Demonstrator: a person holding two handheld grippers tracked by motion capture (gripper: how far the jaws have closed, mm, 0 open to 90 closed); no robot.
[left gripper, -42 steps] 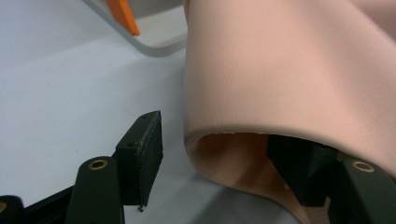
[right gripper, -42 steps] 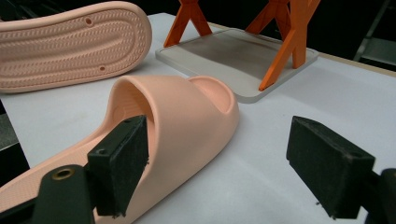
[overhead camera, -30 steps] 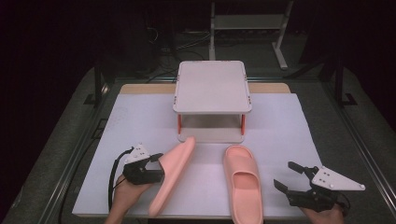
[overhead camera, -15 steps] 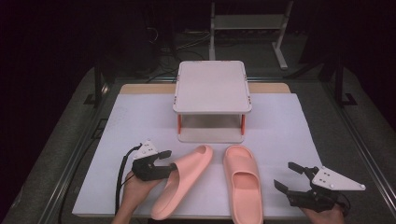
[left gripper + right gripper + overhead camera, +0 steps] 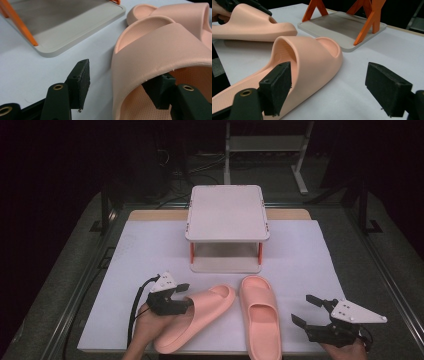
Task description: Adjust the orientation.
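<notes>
At the near left of the table, the left gripper has its jaws half apart, one tucked under the strap of the left slipper, while the right gripper gapes empty.

No readable text, label, brand, number or sign anywhere I look: slippers, small shelf, white table cover all plain, unmarked.

Matt, seemingly foam slippers
</notes>
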